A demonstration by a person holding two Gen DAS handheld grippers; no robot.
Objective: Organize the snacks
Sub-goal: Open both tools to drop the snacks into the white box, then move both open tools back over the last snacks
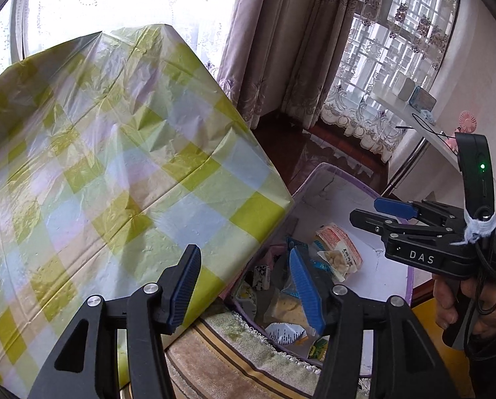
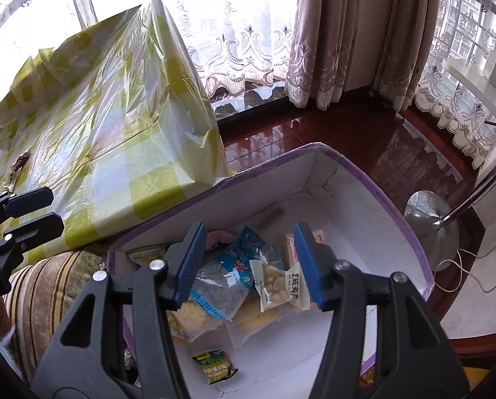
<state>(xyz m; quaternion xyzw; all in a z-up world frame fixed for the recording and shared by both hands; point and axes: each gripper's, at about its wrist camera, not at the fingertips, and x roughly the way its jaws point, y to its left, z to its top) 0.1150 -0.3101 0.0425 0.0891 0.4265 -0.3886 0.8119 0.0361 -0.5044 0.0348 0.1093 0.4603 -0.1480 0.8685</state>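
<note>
Right gripper [image 2: 252, 262]: jaws spread wide, nothing between them, hanging above the open white box with purple rim [image 2: 374, 173]. Directly under the gap lie the snacks: a small clear packet of pale nuggets [image 2: 274, 287], a blue-edged wrapper over a grey sachet [image 2: 224, 286], cracker packs [image 2: 194, 314] and, apart from the heap near the box's front, a green garlic-pea packet [image 2: 214, 365]. An orange-white packet [image 2: 292, 249] lies toward the back of the pile. Left gripper [image 1: 246, 287]: jaws likewise spread, empty, held over the near corner of the same box [image 1: 411, 276], with the checked counter cover to its left. The left wrist view alone shows the right gripper from the side [image 1: 372, 212], its blue-padded fingers apart, and the person's hand [image 1: 460, 302] wrapped on its handle. The right wrist view alone shows the whole box interior, the chrome lamp base [image 2: 427, 212] on the red wood floor and a white cable; the left gripper's black fingers [image 2: 35, 212] enter at its left edge. Both views share the green-and-white checked plastic sheet [image 1: 114, 166] covering the counter, the striped cushion edge [image 2: 48, 286] beside the box, and lace curtains at the window behind.
</note>
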